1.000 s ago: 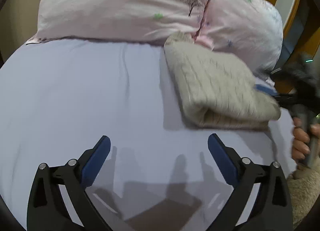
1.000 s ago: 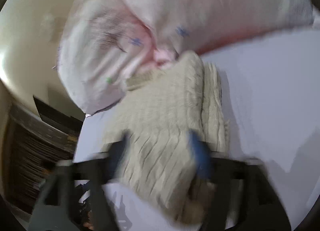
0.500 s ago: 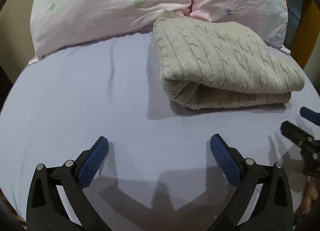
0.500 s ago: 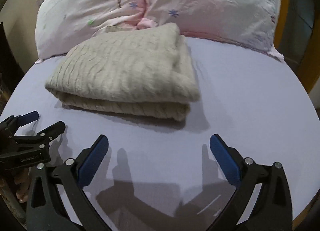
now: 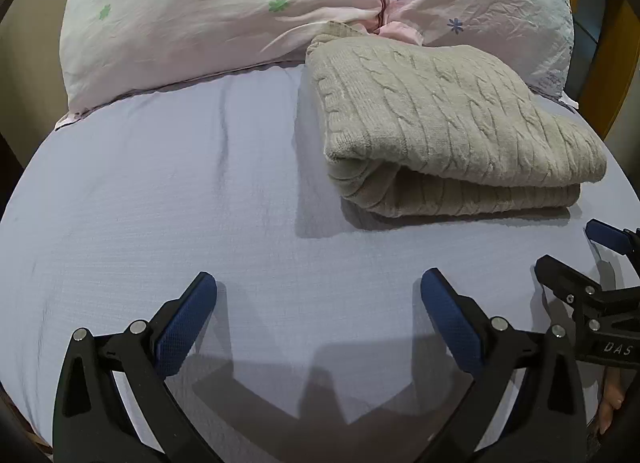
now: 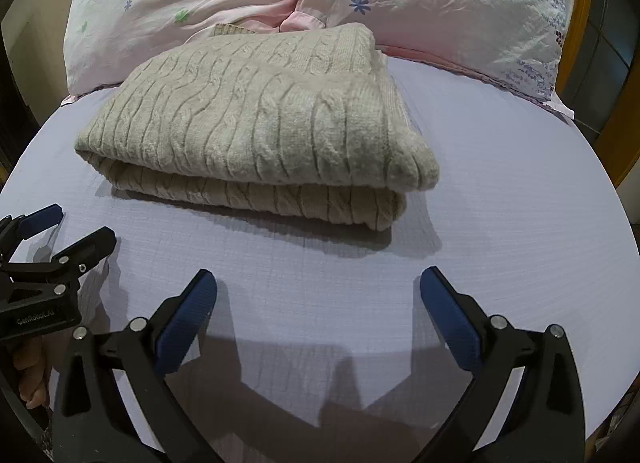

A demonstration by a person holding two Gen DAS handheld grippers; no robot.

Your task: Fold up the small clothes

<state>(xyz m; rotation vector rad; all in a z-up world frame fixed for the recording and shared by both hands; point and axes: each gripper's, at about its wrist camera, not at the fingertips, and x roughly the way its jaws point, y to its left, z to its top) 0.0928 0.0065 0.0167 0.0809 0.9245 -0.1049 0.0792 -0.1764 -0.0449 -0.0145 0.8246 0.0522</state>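
A beige cable-knit sweater [image 5: 448,127] lies folded in a thick stack on the lavender bed sheet [image 5: 160,203], its far edge against the pillows. It also shows in the right wrist view [image 6: 260,131]. My left gripper [image 5: 318,307] is open and empty, hovering over bare sheet in front and to the left of the sweater. My right gripper [image 6: 318,307] is open and empty, over the sheet just in front of the sweater. Each gripper appears at the edge of the other's view, the right one [image 5: 592,263] and the left one [image 6: 52,239].
Two pink floral pillows [image 5: 248,11] [image 6: 432,3] lie along the head of the bed behind the sweater. A wooden bed frame [image 5: 612,63] shows at the right. The sheet's edge curves off at the left and right.
Both grippers have pulled back from the sweater toward the near side of the bed. A second ago the right gripper was right at the sweater; now it is clear of it and open.
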